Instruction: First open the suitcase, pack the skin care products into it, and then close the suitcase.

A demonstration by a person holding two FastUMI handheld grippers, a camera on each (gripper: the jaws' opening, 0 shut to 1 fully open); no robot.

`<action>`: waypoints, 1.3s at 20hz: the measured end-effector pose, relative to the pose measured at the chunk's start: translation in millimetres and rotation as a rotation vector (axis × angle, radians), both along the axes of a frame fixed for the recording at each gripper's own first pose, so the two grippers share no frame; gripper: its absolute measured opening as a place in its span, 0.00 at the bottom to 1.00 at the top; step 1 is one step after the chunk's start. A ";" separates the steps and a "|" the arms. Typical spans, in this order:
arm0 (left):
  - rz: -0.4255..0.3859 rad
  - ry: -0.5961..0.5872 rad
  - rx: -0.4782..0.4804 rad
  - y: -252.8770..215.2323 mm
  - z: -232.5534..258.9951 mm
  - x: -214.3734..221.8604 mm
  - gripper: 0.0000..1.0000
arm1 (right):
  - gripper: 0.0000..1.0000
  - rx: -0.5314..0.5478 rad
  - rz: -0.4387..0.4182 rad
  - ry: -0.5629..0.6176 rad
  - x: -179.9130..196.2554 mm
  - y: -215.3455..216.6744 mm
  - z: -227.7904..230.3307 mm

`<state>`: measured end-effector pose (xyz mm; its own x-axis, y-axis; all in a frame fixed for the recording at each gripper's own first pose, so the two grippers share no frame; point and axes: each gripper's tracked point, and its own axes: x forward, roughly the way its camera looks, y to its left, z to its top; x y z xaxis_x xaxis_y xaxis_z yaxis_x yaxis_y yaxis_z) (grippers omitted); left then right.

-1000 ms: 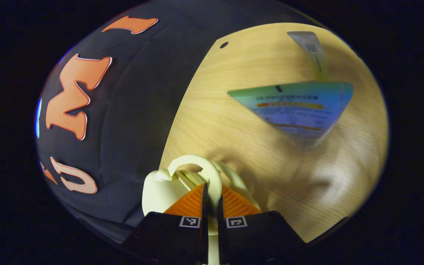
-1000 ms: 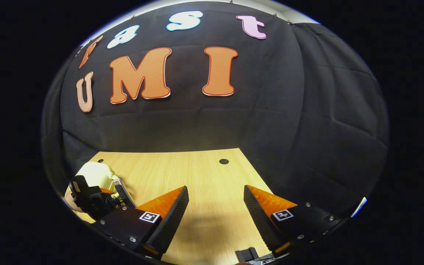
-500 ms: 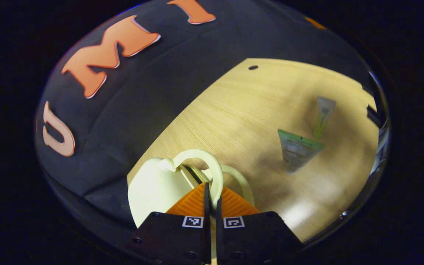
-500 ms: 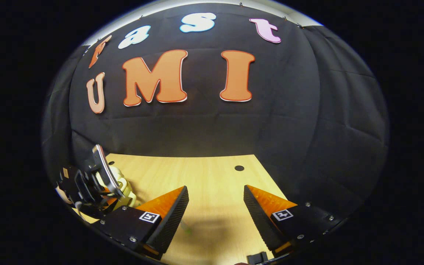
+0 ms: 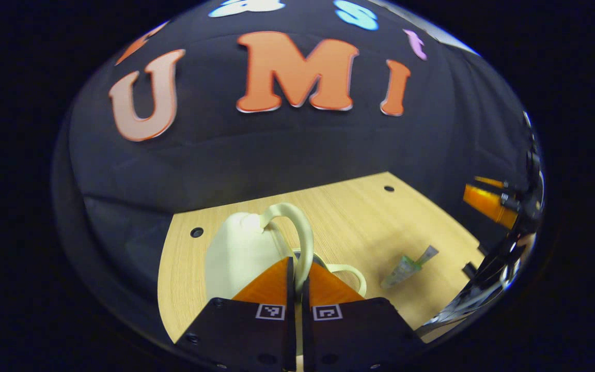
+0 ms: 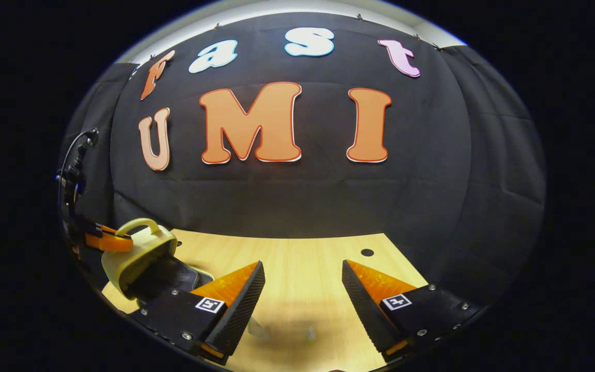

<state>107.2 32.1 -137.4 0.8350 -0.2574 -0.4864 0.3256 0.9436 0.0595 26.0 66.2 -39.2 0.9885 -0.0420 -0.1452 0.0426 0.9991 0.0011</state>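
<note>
The open suitcase [image 6: 137, 256] blocks the surface's [image 6: 297, 263] left side. A tube and sachet [image 5: 406, 264] lie to its right. Bare wood stretches between the right tool's [image 6: 302, 289] spread fingers.

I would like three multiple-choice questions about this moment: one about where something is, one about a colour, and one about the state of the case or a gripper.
1. Where do the skin care products lie?
A. on the wooden table
B. inside the suitcase
C. between the right gripper's fingers

2. What colour is the suitcase?
A. red
B. cream
C. blue

3. How does the left gripper stand?
A. wide open over the table
B. shut on the suitcase handle
C. shut on a tube

Key: 1 A, the left gripper view shows them flat on the table, beside the case. 2 B, its shell is pale cream. 3 B, both fingers pinch the looped handle; the right gripper is open.
</note>
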 end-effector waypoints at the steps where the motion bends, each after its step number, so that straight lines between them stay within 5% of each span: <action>1: 0.013 -0.005 -0.038 10.7 7.9 6.1 0.05 | 0.95 0.020 0.007 0.004 1.4 12.8 -0.1; 4: 0.068 -0.025 -0.063 42.6 9.8 6.5 0.05 | 0.95 0.024 -0.003 -0.005 5.3 40.5 6.5; 13: 0.229 0.032 -0.085 246.2 -25.6 7.6 0.05 | 0.95 -0.027 0.022 -0.013 18.0 112.6 24.8; 19: 0.298 0.117 -0.104 315.5 -89.9 3.4 0.05 | 0.95 -0.051 0.009 0.009 13.1 126.9 21.6; 26: 0.317 0.199 -0.012 356.4 -154.6 0.3 0.05 | 0.95 -0.079 -0.018 0.021 5.6 130.3 21.7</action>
